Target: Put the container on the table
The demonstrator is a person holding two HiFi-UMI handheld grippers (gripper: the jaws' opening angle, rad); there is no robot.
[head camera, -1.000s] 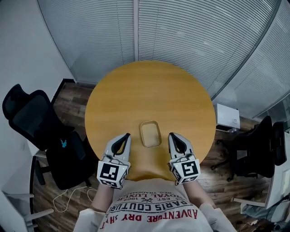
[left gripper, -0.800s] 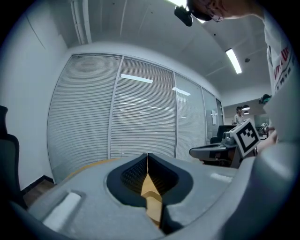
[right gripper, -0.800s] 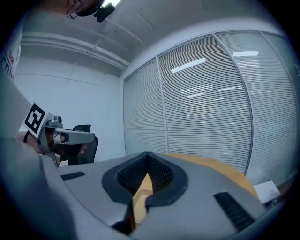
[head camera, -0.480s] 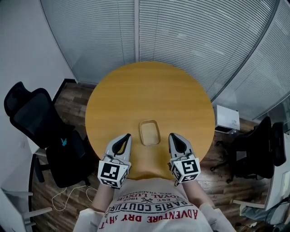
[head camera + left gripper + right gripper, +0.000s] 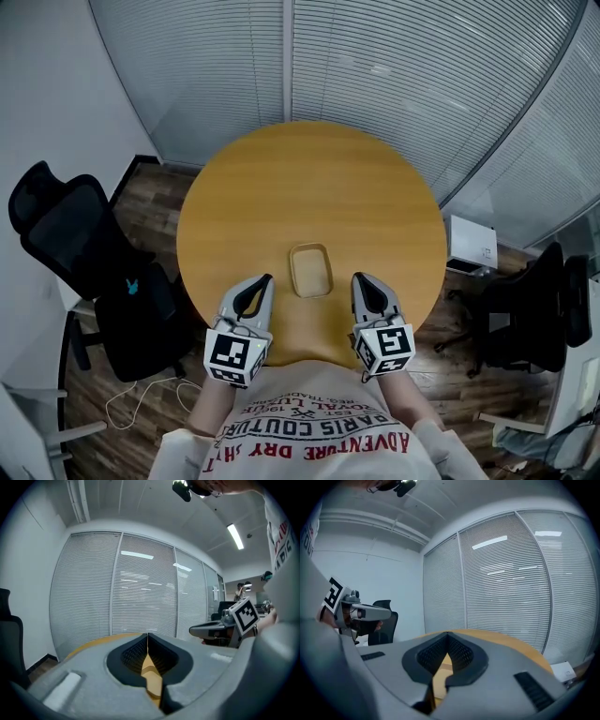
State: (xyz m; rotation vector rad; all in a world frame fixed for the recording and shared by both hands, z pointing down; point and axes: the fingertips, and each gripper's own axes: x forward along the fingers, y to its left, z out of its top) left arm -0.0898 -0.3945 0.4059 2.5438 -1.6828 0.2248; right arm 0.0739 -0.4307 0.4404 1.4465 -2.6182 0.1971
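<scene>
- The container is sitting open side up on the table, close to the person's edge.
- The left gripper is hovering just left of it, its jaws pressing together on nothing.
- The right gripper is hovering just right of it, its jaws likewise closed and empty.
- The container is lying between the two tips, touching neither.

Shallow beige rounded-rectangle plastic container: upright, open top, looks empty. Sits flat on round yellow-brown wooden table, near its front edge.
</scene>
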